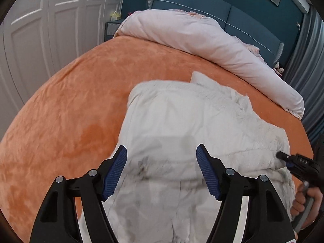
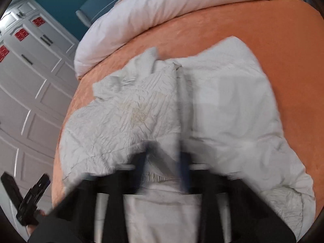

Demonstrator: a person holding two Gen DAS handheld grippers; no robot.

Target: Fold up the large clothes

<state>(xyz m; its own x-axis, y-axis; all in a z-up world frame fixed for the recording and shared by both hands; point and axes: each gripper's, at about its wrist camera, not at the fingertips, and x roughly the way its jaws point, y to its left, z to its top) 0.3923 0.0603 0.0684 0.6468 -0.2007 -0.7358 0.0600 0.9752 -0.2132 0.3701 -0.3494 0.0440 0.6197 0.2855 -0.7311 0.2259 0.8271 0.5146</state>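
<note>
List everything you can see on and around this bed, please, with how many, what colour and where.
garment: one, white and crumpled, spread on the near part of the bed.
bedspread: one, orange, covering the bed.
duvet: one, pale pink, rolled up along the head of the bed.
headboard: one, dark blue, behind the duvet.
wardrobe doors: several panels, white, beside the bed.
curtain: one, grey, on the other side of the bed.
left gripper: one, black with blue pads, open above the garment.
right gripper: one, black, shut, its tip at the garment's edge.
hand: one, holding the right gripper's handle.
</note>
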